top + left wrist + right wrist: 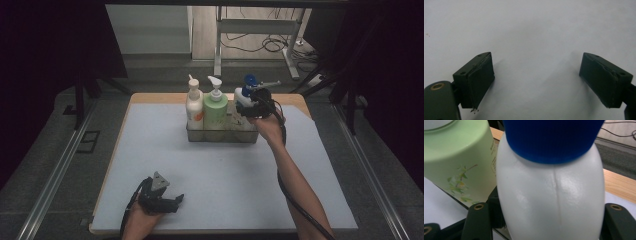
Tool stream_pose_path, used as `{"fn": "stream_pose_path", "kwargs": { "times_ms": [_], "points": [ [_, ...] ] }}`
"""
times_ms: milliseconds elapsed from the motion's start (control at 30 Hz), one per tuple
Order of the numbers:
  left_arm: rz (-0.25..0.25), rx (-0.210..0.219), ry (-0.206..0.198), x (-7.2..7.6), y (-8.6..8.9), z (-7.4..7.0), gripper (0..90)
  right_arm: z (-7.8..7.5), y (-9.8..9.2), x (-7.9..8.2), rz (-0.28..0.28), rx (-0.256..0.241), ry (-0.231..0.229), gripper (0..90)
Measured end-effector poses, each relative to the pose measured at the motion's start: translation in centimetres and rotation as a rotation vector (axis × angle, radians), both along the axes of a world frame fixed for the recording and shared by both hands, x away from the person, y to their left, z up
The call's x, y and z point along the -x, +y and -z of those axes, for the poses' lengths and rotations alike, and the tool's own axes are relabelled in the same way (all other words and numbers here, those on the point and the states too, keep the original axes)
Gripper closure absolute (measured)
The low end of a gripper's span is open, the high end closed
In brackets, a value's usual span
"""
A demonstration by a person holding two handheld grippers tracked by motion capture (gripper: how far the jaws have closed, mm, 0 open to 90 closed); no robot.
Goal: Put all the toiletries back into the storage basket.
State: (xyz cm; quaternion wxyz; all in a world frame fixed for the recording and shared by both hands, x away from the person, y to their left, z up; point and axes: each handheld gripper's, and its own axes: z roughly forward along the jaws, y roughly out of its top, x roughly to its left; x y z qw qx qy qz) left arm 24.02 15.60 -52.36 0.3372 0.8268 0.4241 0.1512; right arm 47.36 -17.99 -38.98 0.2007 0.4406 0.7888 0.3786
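Observation:
A white bottle with a blue cap [243,95] [549,195] is at the right end of a clear basket [222,136]. My right gripper [252,105] [549,220] is shut on its body, one jaw on each side. Beside it in the basket stand a green pump bottle [215,107] [456,160] and a white pump bottle with an orange label [194,106]. I cannot tell whether the blue-capped bottle rests on the basket floor. My left gripper [175,201] [536,77] lies open on the white mat near the front left edge, with nothing between its jaws.
A white mat [220,170] covers the wooden table [150,97], with bare mat in front of the basket. Dark floor and metal rails [60,165] flank the table. A desk frame and cables [270,42] lie beyond the far edge.

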Motion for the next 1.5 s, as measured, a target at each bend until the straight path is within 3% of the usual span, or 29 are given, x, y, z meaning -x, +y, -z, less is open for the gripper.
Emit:
{"fn": "stream_pose_path", "kwargs": {
  "times_ms": [133, 333, 533, 833, 1133, 1500],
  "points": [
    [0.000, 0.000, 0.000, 0.0, 0.0, 0.0, 12.1, -0.1, -0.4, 0.1, -0.021, -0.027, -0.008, 34.1],
    [0.000, 0.000, -0.001, 0.0, 0.0, 0.0, 12.1, -0.4, -0.4, 0.9, -0.043, 0.006, -0.036, 29.0],
    [0.000, -0.001, 0.000, 0.0, 0.0, 0.0, 12.1, -0.3, -1.2, 1.6, -0.063, 0.020, -0.007, 27.5],
    [-0.001, 0.002, -0.003, 0.0, 0.0, 0.0, 12.1, -0.3, -2.4, 2.9, -0.073, 0.004, 0.001, 25.3],
    [0.000, -0.002, -0.003, 0.0, 0.0, 0.0, 12.1, -0.2, -3.9, 4.3, -0.078, 0.005, -0.001, 28.7],
    [-0.001, 0.000, -0.003, 0.0, 0.0, 0.0, 12.1, 0.0, -5.4, 5.3, -0.062, 0.010, 0.010, 39.1]
  ]
}}
